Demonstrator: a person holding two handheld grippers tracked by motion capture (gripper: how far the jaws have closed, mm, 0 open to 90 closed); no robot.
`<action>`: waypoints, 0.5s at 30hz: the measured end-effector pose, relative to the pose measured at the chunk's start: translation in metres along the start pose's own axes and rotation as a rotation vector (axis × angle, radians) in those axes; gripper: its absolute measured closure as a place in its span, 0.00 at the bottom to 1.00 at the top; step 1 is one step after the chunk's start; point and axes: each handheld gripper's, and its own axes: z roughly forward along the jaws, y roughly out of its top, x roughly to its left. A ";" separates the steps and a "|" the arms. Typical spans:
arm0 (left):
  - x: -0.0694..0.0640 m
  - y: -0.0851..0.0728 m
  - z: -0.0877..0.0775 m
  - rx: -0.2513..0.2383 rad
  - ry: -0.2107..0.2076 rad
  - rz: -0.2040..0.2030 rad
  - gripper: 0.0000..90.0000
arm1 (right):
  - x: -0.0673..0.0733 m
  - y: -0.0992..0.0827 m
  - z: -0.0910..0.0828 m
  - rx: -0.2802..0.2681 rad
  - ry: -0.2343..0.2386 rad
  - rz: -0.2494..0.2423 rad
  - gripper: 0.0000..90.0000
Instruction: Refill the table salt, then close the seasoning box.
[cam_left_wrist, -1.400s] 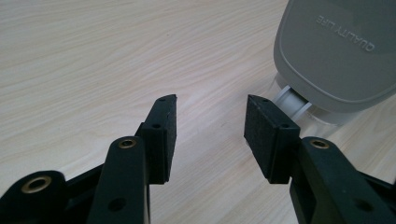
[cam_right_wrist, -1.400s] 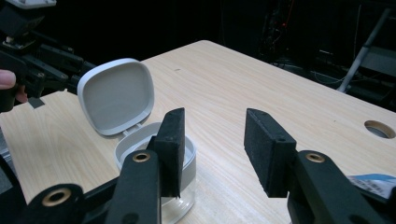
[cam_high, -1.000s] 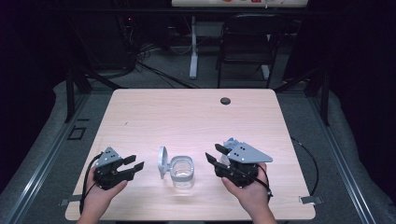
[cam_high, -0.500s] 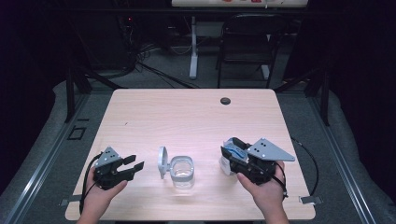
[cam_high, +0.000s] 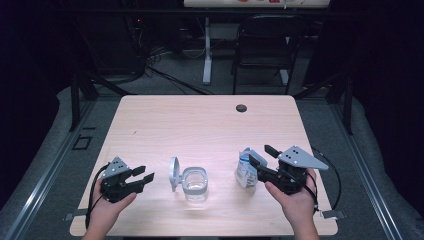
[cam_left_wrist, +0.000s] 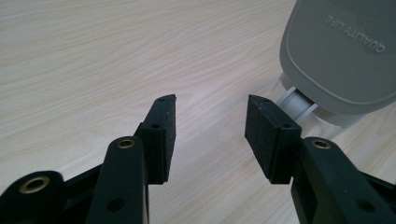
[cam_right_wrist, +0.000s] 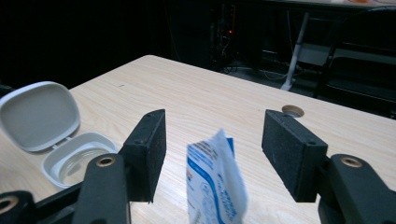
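A small clear container with its grey hinged lid standing open sits near the table's front middle; it is also in the right gripper view as container and lid. A white-and-blue packet stands upright to its right. My right gripper is open around the packet. Its jaws have just been opening, and the pads stand clear of the packet on both sides. My left gripper rests open and empty left of the container, its jaws facing the lid's back.
The light wooden table has a round cable hole near its far right edge, also seen as hole. A chair and a desk leg stand in the dark beyond the table.
My right gripper moved right, away from the container, with the packet, and its jaws spread wide and let go of it. The left gripper kept still.
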 end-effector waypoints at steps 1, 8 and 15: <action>0.000 0.000 0.000 0.000 -0.002 -0.001 0.60 | -0.004 -0.002 0.000 0.009 -0.008 0.014 0.45; 0.002 0.000 -0.003 -0.005 0.006 -0.011 0.60 | -0.009 -0.004 0.001 0.034 -0.012 0.038 0.44; 0.005 0.002 -0.007 -0.018 0.014 -0.020 0.60 | -0.014 -0.003 0.002 0.040 -0.001 0.073 0.44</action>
